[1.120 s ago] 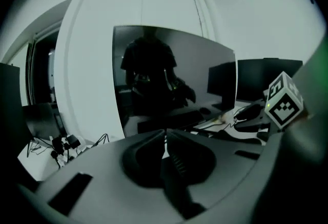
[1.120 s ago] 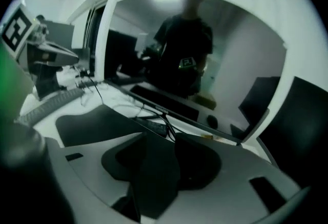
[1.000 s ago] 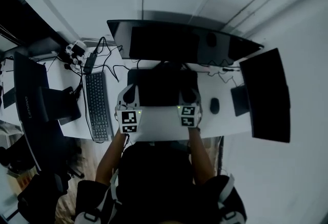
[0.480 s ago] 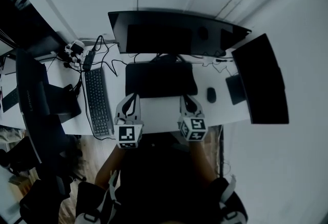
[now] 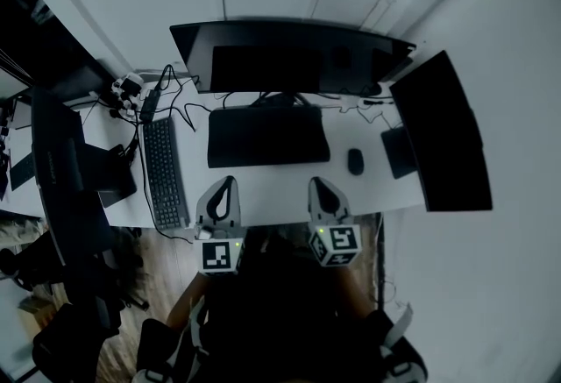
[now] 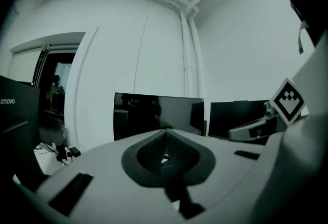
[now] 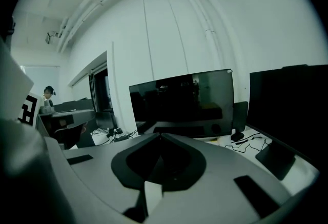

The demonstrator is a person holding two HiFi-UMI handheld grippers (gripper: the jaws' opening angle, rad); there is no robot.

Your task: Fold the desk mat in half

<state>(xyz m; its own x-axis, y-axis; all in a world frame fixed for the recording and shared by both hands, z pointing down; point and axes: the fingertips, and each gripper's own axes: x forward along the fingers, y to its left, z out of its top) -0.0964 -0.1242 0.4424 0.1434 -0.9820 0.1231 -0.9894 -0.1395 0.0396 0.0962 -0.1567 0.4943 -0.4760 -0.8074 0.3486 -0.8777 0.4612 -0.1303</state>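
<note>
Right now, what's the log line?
desk mat: on desk | left hand-held gripper: shut, empty | right hand-held gripper: just closed, empty

Items counted on the one white desk (image 5: 272,186):

- Monitors: three were present, namely the centre monitor (image 5: 289,57), the right monitor (image 5: 443,140) and the left monitor (image 5: 54,175).
- There was one keyboard (image 5: 164,175).
- There was one mouse (image 5: 355,161).
- There was one desk mat (image 5: 267,134), dark.
- There was one small dark slab (image 5: 399,152), of a kind that could not be told.
- The cables (image 5: 188,105) were several and tangled, so their number could not be made out.
- Grippers: two were present, the left gripper (image 5: 227,182) and the right gripper (image 5: 317,183).
- Each gripper bore one marker cube, so there were two: the left cube (image 5: 221,256) and the right cube (image 5: 335,243).
</note>
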